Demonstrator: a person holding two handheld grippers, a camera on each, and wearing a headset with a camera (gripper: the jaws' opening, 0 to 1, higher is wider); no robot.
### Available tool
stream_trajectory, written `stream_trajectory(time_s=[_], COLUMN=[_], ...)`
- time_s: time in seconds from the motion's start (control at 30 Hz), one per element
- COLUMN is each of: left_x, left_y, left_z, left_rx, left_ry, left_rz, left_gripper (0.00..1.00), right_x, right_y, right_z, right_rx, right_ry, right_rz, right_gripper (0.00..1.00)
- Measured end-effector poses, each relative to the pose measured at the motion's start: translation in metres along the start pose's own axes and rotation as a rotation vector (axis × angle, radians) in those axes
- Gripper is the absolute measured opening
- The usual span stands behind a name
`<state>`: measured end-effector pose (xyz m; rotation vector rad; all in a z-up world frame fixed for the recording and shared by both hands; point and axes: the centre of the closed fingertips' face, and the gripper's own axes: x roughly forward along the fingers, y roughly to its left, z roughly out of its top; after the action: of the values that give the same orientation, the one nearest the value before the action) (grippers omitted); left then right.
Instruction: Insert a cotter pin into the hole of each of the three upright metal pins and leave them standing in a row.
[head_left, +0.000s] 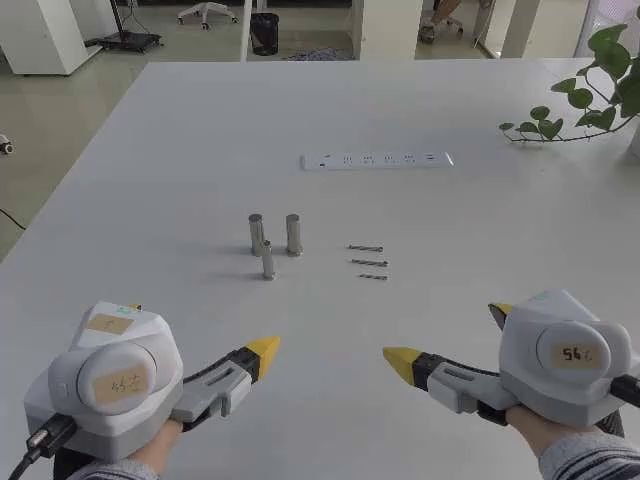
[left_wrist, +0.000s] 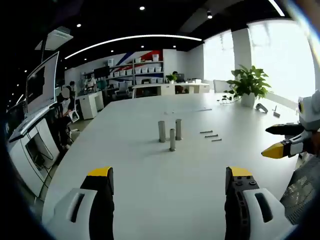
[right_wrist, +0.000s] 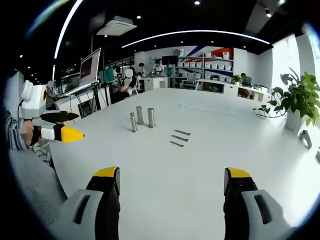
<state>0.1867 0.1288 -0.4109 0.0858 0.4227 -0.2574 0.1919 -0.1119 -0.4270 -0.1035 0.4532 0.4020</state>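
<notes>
Three upright metal pins (head_left: 268, 260) (left_wrist: 172, 139) (right_wrist: 140, 115) stand in a tight cluster on the white table (head_left: 330, 400), not in a line. To their right lie three small cotter pins (head_left: 369, 263) (left_wrist: 211, 135) (right_wrist: 180, 138), one behind the other, flat on the table. My left gripper (head_left: 200, 327) (left_wrist: 170, 172) is open near the front left edge, with nothing between its yellow-tipped fingers. My right gripper (head_left: 450, 334) (right_wrist: 171, 173) is open at the front right, also holding nothing. Both hang well short of the pins.
A white power strip (head_left: 377, 160) lies farther back on the table. A potted plant (head_left: 590, 95) (right_wrist: 295, 100) stands at the far right edge. Bare tabletop separates the grippers from the pins. Office furniture and people are beyond the table.
</notes>
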Motion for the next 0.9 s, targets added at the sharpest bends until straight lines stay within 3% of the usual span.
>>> stream_trajectory(time_s=[0.9], left_x=[-0.0004], left_y=[-0.0011], left_z=[-0.002], left_rx=[0.007], left_ry=[0.012], left_rz=[-0.002], left_gripper=[0.98], right_x=[-0.0008], right_y=[0.0006], right_z=[-0.0019], right_rx=[0.012], right_ry=[0.008], right_rz=[0.006], right_gripper=[0.87])
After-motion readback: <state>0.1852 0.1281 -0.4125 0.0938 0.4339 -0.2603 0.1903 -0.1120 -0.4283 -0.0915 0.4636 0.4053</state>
